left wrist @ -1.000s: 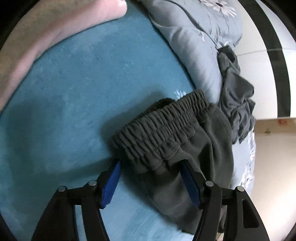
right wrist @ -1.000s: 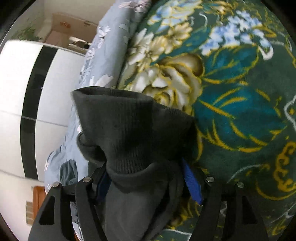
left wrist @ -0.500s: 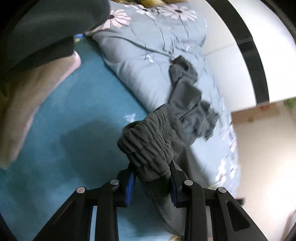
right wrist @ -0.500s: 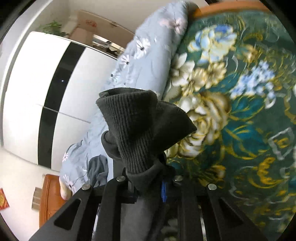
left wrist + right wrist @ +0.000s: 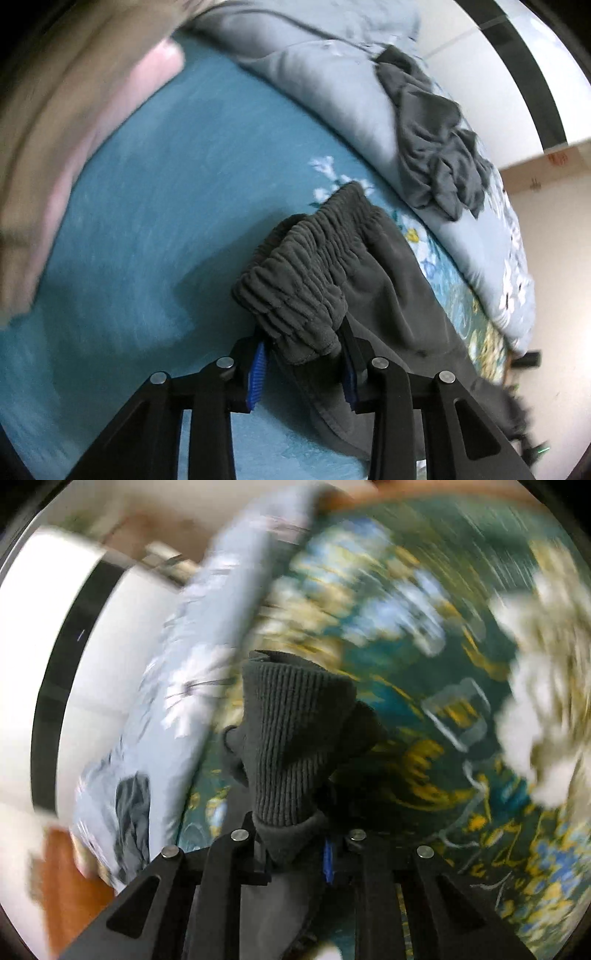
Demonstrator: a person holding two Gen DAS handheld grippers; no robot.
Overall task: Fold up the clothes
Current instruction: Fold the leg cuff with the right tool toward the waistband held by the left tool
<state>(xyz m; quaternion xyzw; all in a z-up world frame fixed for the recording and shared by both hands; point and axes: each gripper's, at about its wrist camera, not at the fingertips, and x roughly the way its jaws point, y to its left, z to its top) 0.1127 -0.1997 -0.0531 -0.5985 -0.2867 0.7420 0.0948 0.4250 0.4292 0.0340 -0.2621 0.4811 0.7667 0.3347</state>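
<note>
The left gripper (image 5: 303, 363) is clamped on the gathered elastic waistband (image 5: 306, 273) of a pair of dark grey trousers (image 5: 391, 295), the blue pads (image 5: 257, 373) pressed in on either side of the bunched band. From that view the trousers trail away to the right of the waistband, lying over a teal bedsheet (image 5: 166, 206); beyond the waistband a pale blue quilt (image 5: 332, 85) runs along the sheet's far edge, with a crumpled grey garment (image 5: 432, 136) resting on top of it, and to the left of the waistband a beige-and-pink blanket (image 5: 55, 122) shows, blurred. Only the right wrist view shows the other end of the trousers: the right gripper (image 5: 295, 843) is closed narrowly on a ribbed cuff (image 5: 288, 738), which stands up out of the jaws, with plain grey cloth hanging down below them. Behind the cuff lies a dark green floral bedspread (image 5: 424, 664), heavily smeared; left of the cuff the same pale quilt appears, and past it a white wardrobe with a black stripe (image 5: 74, 646). Neither view shows the other gripper.
</note>
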